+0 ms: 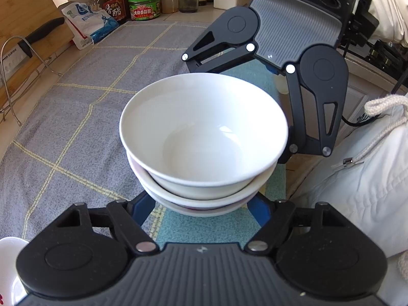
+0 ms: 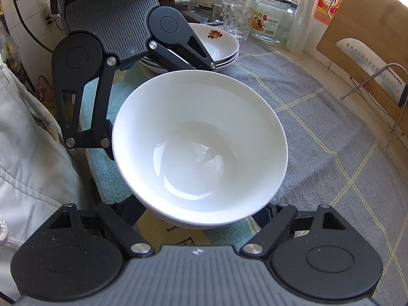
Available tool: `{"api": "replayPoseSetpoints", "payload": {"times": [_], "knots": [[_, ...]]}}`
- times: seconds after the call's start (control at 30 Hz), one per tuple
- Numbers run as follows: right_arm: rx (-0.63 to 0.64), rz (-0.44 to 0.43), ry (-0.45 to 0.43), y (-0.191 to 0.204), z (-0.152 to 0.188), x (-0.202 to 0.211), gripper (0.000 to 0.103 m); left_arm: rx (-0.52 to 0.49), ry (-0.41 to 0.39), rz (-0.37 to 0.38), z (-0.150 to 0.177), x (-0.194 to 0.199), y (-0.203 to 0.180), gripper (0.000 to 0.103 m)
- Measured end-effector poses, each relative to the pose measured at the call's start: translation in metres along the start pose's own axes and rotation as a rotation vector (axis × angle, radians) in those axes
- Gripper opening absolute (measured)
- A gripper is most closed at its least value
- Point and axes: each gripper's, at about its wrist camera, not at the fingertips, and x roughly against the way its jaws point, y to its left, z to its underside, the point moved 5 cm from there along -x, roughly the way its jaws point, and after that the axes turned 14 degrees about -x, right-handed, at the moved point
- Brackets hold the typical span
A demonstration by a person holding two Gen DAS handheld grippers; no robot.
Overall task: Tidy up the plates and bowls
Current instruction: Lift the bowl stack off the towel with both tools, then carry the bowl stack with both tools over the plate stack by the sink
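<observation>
so there's a stack of white bowls sitting on the grey checked cloth, and both grippers are spread wide on opposite sides of it. the left gripper has its fingers either side of the bottom of the stack, and the right gripper is the same from the other side, but the bowls hide the fingertips so i can't tell if either is actually touching. a pile of plates with a fruit print sits behind on the same cloth.
</observation>
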Motion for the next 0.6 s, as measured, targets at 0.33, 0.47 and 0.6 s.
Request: {"api": "replayPoseSetpoints", "payload": {"times": [0.33, 0.47, 0.6], "knots": [[-0.012, -0.011, 0.003, 0.0, -0.002, 0.001, 0.089, 0.014, -0.003, -0.022, 0.0, 0.004, -0.005, 0.078], [-0.006, -0.018, 0.003, 0.001, -0.006, 0.004, 0.089, 0.026, -0.008, -0.031, 0.001, 0.009, -0.006, 0.078], [0.035, -0.015, 0.011, 0.004, -0.016, 0.006, 0.089, 0.053, -0.014, -0.049, 0.004, 0.017, -0.006, 0.078]]}}
